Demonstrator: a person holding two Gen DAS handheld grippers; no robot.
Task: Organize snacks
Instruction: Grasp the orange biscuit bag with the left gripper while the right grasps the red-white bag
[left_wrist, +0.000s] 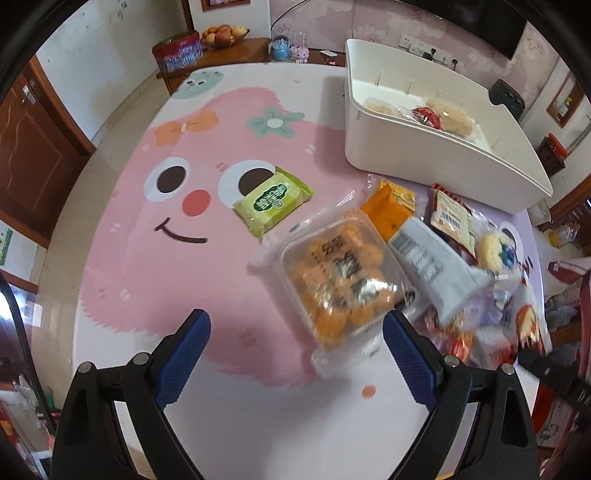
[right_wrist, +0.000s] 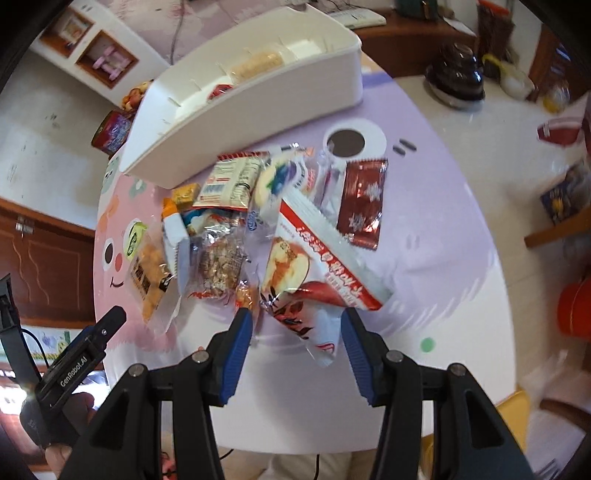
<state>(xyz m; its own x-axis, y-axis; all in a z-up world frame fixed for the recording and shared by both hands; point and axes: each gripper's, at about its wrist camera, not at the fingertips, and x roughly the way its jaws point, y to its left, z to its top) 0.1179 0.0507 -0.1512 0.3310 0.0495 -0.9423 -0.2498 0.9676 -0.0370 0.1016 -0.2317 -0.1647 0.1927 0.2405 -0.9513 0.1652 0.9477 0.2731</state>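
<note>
Early stage. White bin (left_wrist: 436, 147) at far right of table (left_wrist: 122, 258) has only a few snacks in it: two pale cakes, one red pkt. Most snacks left in pile (right_wrist: 258, 229) near the bin; green pkt (left_wrist: 272, 205) lies apart to the left. Left gripper (left_wrist: 295, 350) wide open, empty, by the clear tub (left_wrist: 343, 280). Right gripper (right_wrist: 295, 343) half open, nothing gripped, red-white bag (right_wrist: 317, 266) between tips.

The left gripper (left_wrist: 295, 325) points steeply down, its two blue-padded fingers (left_wrist: 184, 354) spread wide apart with nothing pressed between them. The right gripper (right_wrist: 297, 325) also points steeply down, jaws about half apart and gripping nothing. The left unit shows at the near left of the right wrist view.
</note>
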